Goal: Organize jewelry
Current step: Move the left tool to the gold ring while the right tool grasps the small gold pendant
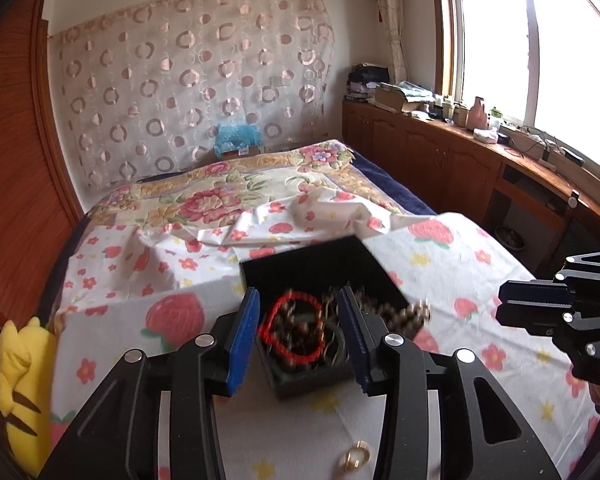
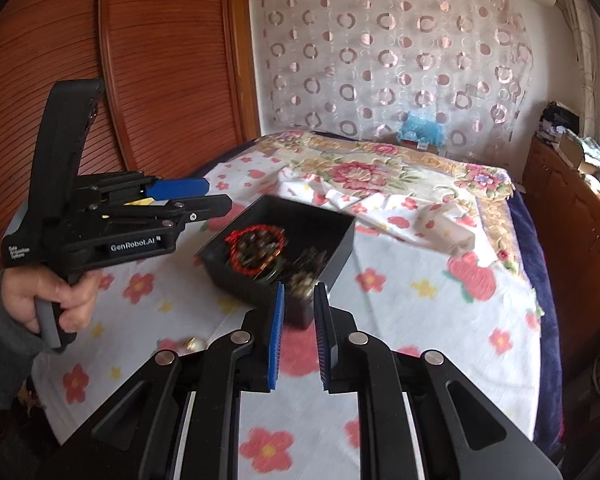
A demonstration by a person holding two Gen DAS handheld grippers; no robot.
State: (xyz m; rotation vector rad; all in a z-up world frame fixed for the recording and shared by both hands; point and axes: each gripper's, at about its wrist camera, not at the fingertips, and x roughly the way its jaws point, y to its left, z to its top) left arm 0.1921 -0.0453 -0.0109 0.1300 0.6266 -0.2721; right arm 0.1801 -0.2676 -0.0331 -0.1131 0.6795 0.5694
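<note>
A black open box (image 1: 300,256) (image 2: 324,236) sits on the strawberry-print sheet. In it lie a red bead bracelet (image 1: 276,320) (image 2: 256,240) and dark, blurred beaded pieces. A brown bead strand (image 1: 404,314) (image 2: 304,276) hangs over the box's near corner. My left gripper (image 1: 299,294) (image 2: 220,196) hovers over the box, open, its blue pads apart and touching nothing. My right gripper (image 2: 300,288) (image 1: 500,308) is just short of the box corner, with a narrow gap between the pads and nothing in it. Gold rings (image 1: 356,458) (image 2: 194,344) lie on the sheet nearer me.
A person's hand (image 2: 56,300) in a grey sleeve grips the left tool. A yellow plush toy (image 1: 20,380) lies at the bed's left edge beside a wooden wardrobe (image 2: 160,80). A floral blanket (image 1: 220,196) covers the far bed. Cluttered wooden cabinets (image 1: 440,148) line the window side.
</note>
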